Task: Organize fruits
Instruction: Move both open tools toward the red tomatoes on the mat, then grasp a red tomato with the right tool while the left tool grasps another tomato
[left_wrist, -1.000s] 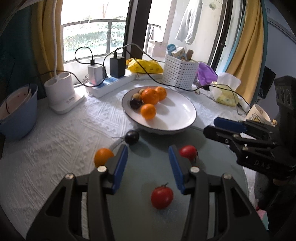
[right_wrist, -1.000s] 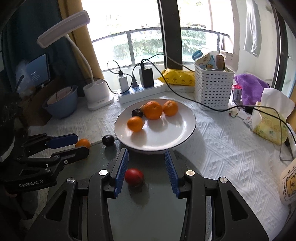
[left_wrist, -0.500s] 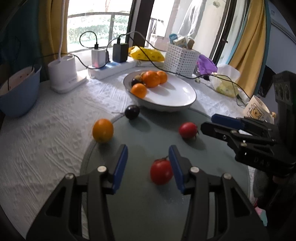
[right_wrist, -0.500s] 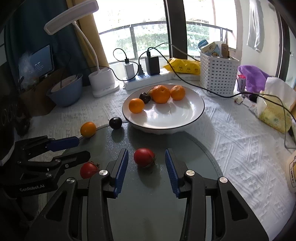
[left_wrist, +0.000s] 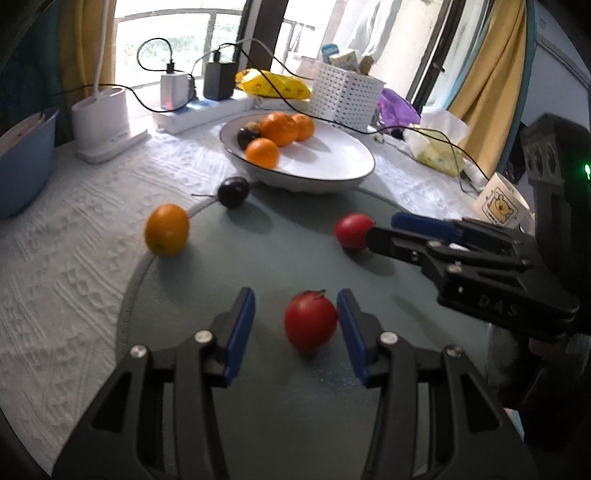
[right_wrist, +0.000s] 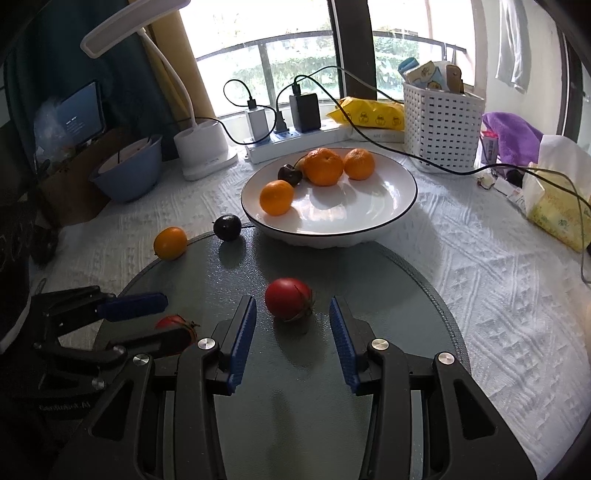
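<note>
A white plate (left_wrist: 332, 162) (right_wrist: 373, 214) holds three oranges and a dark fruit. On the grey glass mat lie two red tomatoes. My left gripper (left_wrist: 295, 321) is open with one tomato (left_wrist: 310, 320) between its fingers, near the right pad; the same tomato shows in the right wrist view (right_wrist: 176, 326). My right gripper (right_wrist: 292, 328) is open with the other tomato (right_wrist: 289, 299) (left_wrist: 352, 230) just ahead between its fingertips. A loose orange (left_wrist: 167, 234) (right_wrist: 170, 243) and a dark plum (left_wrist: 233, 191) (right_wrist: 227, 227) lie at the mat's far left edge.
A power strip (right_wrist: 295, 142) with chargers and cables, a white lamp base (right_wrist: 203, 147), a blue bowl (right_wrist: 129, 173), a white basket (right_wrist: 441, 125), a yellow packet (right_wrist: 369, 115), tissues (right_wrist: 554, 206) and a mug (left_wrist: 498, 203) ring the plate on the white tablecloth.
Both grippers have drawn back and lowered toward the mat. The left gripper now has a tomato between its fingers; the right gripper's tomato sits slightly further ahead of its tips.
</note>
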